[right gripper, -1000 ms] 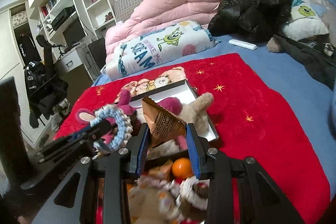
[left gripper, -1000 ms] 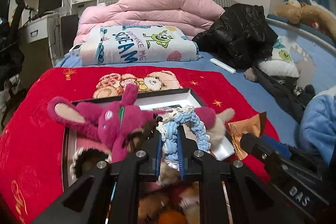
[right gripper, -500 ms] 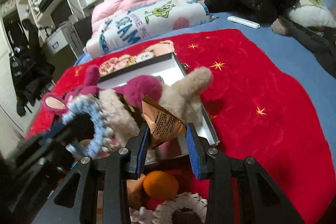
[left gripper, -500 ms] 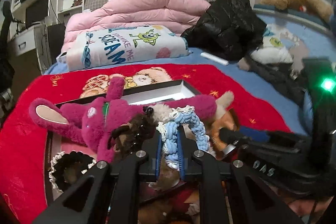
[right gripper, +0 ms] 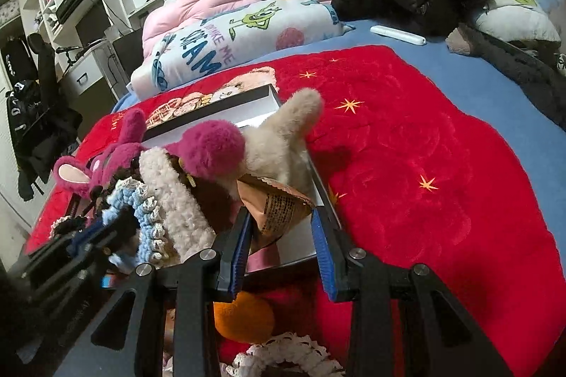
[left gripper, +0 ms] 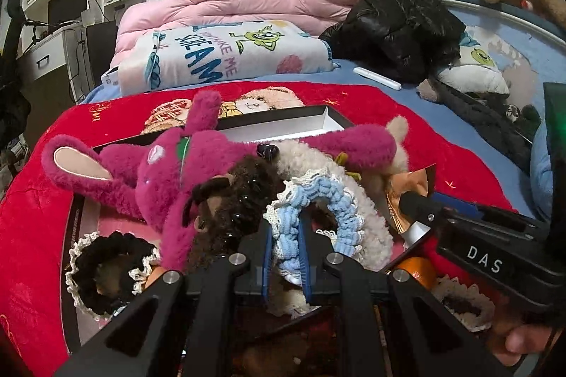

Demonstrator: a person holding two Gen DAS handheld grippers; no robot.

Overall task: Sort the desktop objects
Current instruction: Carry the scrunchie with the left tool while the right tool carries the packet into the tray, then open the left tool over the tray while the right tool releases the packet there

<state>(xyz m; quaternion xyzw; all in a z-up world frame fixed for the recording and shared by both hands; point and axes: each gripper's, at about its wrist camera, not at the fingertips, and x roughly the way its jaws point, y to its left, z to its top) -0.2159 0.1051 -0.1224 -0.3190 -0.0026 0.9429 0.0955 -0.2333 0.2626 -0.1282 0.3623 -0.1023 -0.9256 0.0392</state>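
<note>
Clearly soft goods all round. Left gripper [left gripper: 286,256] with fingers pinched nearly together on the blue scrunchie [left gripper: 332,210], held over the open box [left gripper: 318,120] on the red blanket [right gripper: 406,147], just above the magenta plush rabbit [left gripper: 159,172] and the dark curly plush [left gripper: 233,200] beside it. Right gripper [right gripper: 283,253] with fingers partly open yet pressing both sides of the brown snack packet [right gripper: 279,210], poised at the box's near right corner beside the beige plush [right gripper: 283,143].

Probably featherlight and springy, that scrunchie: no fear of crushing, but apt to snag its lace trim on fur when let go; best gripped across the ruffled band, as now. Likely crinkly and slick, the packet, with contents that could crumble; better held by the flat sealed edge than squeezed at the belly. Round and prone to rolling, the orange ball [right gripper: 244,317] below, should it come next.
</note>
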